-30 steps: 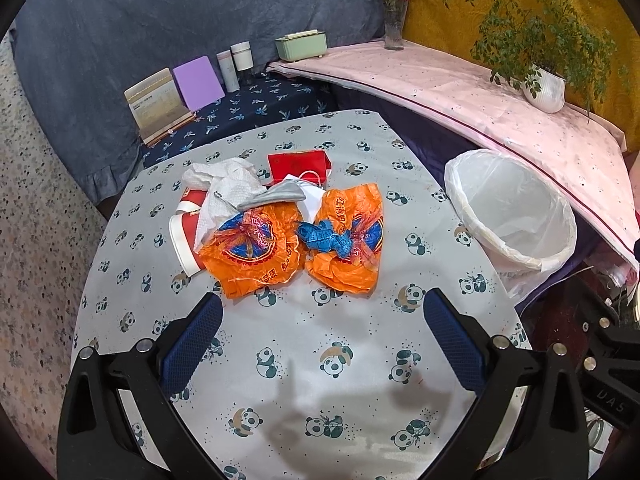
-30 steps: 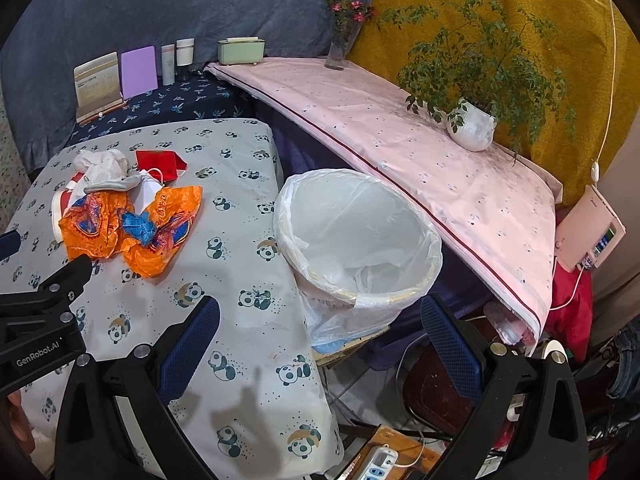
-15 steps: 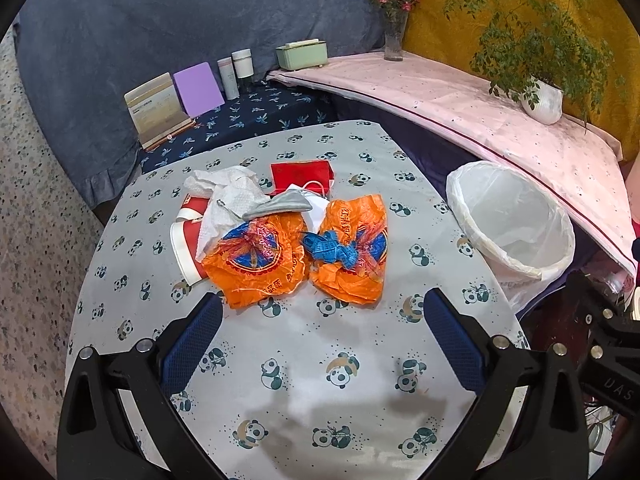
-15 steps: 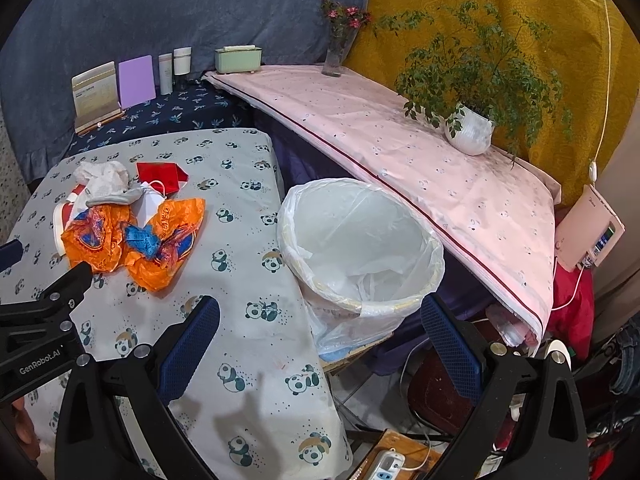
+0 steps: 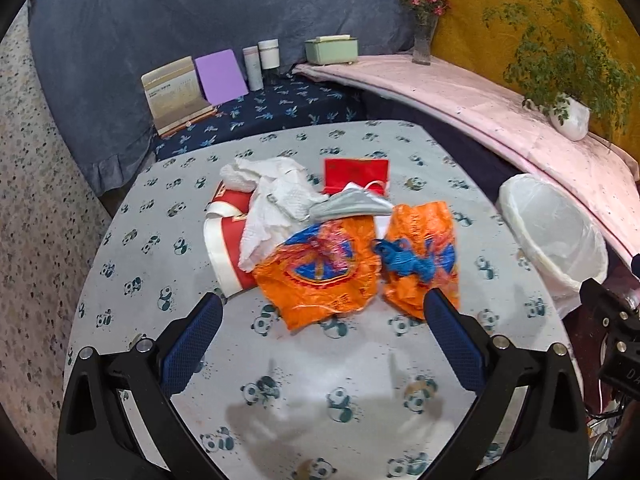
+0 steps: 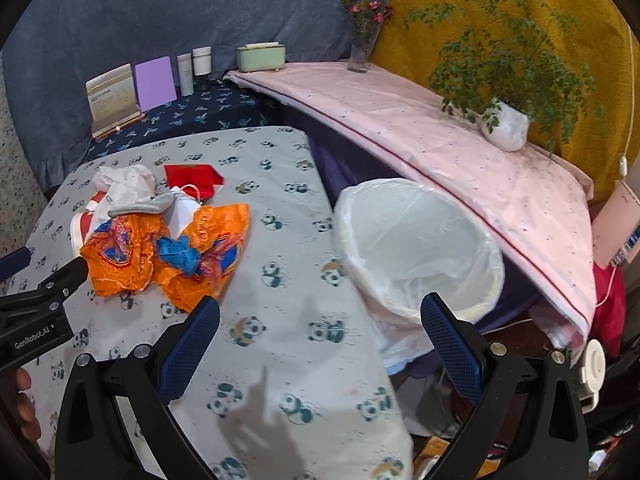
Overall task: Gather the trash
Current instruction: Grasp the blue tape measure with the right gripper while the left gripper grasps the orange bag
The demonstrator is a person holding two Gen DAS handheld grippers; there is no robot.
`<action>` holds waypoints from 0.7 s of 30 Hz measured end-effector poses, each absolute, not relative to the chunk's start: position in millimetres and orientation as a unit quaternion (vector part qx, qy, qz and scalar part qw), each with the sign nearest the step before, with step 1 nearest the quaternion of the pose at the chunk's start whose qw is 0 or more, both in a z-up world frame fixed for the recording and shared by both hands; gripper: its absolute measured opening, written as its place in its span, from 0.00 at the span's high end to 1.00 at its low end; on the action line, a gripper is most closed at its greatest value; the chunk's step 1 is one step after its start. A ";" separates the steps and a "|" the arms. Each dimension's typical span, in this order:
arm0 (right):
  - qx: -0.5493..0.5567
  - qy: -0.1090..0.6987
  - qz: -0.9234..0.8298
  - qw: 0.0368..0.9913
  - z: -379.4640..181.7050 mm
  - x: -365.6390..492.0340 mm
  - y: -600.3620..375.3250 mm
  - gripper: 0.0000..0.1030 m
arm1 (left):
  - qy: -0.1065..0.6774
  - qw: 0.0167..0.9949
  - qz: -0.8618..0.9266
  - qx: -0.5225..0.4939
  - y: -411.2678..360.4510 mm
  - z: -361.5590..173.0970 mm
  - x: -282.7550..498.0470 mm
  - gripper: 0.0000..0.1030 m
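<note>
A heap of trash lies on the panda-print table (image 5: 320,368): two orange wrappers (image 5: 320,276) (image 6: 120,256), crumpled white tissue (image 5: 276,196), a grey mask (image 5: 352,204), a red packet (image 5: 356,174) and a red-and-white carton (image 5: 224,232). My left gripper (image 5: 320,312) is open and empty, its fingers just short of the orange wrappers. My right gripper (image 6: 320,316) is open and empty above the table's right edge. A white-lined trash bin (image 6: 416,248) (image 5: 552,228) stands beside the table on the right.
A pink-covered shelf (image 6: 440,136) runs behind the bin with a potted plant (image 6: 504,128) and a flower vase (image 6: 360,52). A dark bench holds booklets (image 5: 176,92), bottles (image 5: 260,60) and a green box (image 5: 332,50). Cables and a power strip lie on the floor.
My left gripper has moved forward toward the trash heap, which now looks larger and nearer. My right gripper has shifted left over the table, and the bin sits further right in its view.
</note>
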State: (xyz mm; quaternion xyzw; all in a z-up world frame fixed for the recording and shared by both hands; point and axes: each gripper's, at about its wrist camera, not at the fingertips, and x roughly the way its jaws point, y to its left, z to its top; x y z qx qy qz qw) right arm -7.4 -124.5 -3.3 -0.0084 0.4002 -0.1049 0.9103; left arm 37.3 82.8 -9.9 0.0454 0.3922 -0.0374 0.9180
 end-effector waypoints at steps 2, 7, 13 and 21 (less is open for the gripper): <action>-0.005 0.405 -0.096 0.909 -10.7 1.4 -116.6 0.07 | 0.397 0.916 -0.033 0.046 90.7 -16.4 43.6 0.07; 0.004 0.414 -0.070 0.908 -24.1 22.9 -98.7 0.08 | 0.410 0.911 -0.031 0.039 111.0 -31.9 57.8 0.07; 0.001 0.427 -0.036 0.903 -39.3 52.9 -71.1 0.22 | 0.420 0.907 -0.030 0.029 127.4 -42.3 68.2 0.07; -0.014 0.446 0.000 0.895 -62.1 86.8 -39.8 0.42 | 0.436 0.899 -0.030 0.023 140.7 -57.4 84.4 0.07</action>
